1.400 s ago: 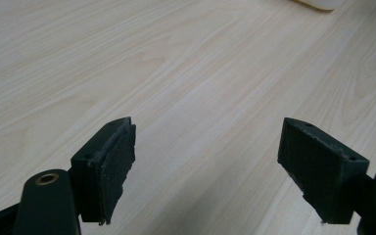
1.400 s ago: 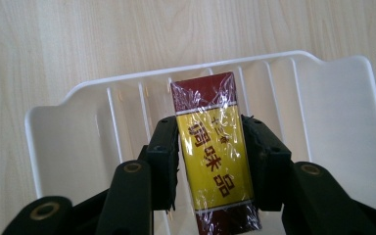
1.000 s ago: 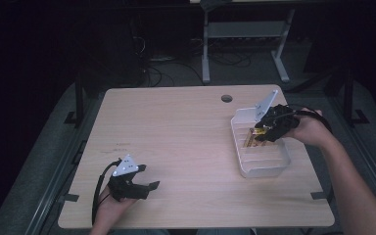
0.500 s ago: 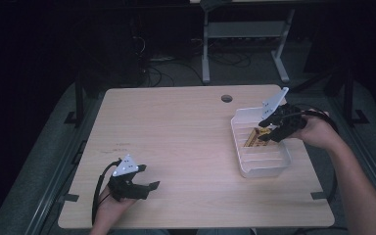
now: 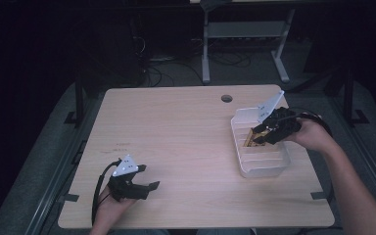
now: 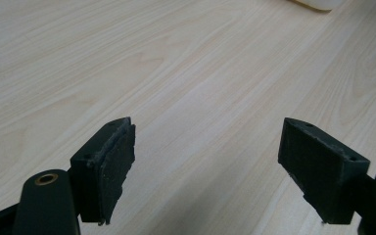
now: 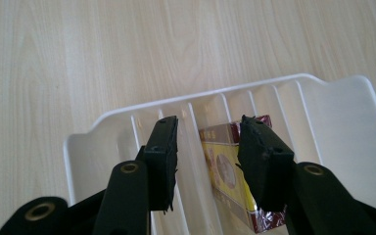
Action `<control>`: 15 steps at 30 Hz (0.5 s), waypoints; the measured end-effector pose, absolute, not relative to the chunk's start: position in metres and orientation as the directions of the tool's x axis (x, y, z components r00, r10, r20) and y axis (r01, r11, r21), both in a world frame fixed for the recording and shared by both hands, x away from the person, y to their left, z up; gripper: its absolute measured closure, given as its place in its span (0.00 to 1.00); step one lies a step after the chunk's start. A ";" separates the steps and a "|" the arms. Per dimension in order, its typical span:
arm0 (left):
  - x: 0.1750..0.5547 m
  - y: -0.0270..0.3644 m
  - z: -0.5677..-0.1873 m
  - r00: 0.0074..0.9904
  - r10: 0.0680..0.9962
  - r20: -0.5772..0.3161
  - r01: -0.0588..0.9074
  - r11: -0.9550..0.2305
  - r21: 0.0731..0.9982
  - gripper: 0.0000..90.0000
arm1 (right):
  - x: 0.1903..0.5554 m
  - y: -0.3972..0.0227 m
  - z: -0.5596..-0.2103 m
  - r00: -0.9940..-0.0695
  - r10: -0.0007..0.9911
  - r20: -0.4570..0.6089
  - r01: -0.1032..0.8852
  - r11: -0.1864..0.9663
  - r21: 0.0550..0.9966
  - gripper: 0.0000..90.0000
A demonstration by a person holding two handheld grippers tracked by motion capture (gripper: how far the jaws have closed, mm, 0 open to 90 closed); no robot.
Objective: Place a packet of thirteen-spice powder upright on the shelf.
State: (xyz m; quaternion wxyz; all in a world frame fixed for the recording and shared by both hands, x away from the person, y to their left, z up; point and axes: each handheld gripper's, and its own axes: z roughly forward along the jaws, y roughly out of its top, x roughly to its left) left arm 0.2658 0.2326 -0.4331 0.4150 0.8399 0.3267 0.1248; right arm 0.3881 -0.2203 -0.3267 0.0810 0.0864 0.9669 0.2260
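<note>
In the white tray (image 7: 103, 128), right claw (image 7: 208, 147) closing loosely around yellow box (image 7: 225, 171), one jaw beyond a divider; likely snag or slip. Left claw (image 6: 225, 161) spread, idle.

A pale wood-grain counter (image 5: 186, 147) with rounded corners is seen, with a round cable hole (image 5: 226, 98) near its far edge. A white ribbed tray (image 5: 264, 164) is set directly on it toward the right side.
</note>
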 end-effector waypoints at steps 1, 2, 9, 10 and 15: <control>0.266 0.232 -0.433 0.756 0.651 -0.063 0.445 -0.442 0.779 0.23 | 0.388 -0.219 -0.328 -0.974 0.200 -0.110 0.130 0.883 0.451 0.64; 0.266 0.232 -0.433 0.757 0.650 -0.061 0.443 -0.444 0.779 0.23 | 0.388 -0.216 -0.330 -0.976 0.197 -0.096 0.137 0.890 0.435 0.64; 0.265 0.234 -0.432 0.754 0.654 -0.062 0.445 -0.439 0.780 0.23 | 0.385 -0.214 -0.335 -0.975 0.193 -0.111 0.125 0.887 0.445 0.60; 0.265 0.234 -0.432 0.754 0.653 -0.062 0.445 -0.440 0.780 0.23 | 0.384 -0.215 -0.334 -0.973 0.197 -0.115 0.127 0.886 0.446 0.59; 0.265 0.234 -0.431 0.755 0.653 -0.059 0.441 -0.439 0.783 0.23 | 0.378 -0.223 -0.330 -0.971 0.209 -0.118 0.132 0.874 0.467 0.57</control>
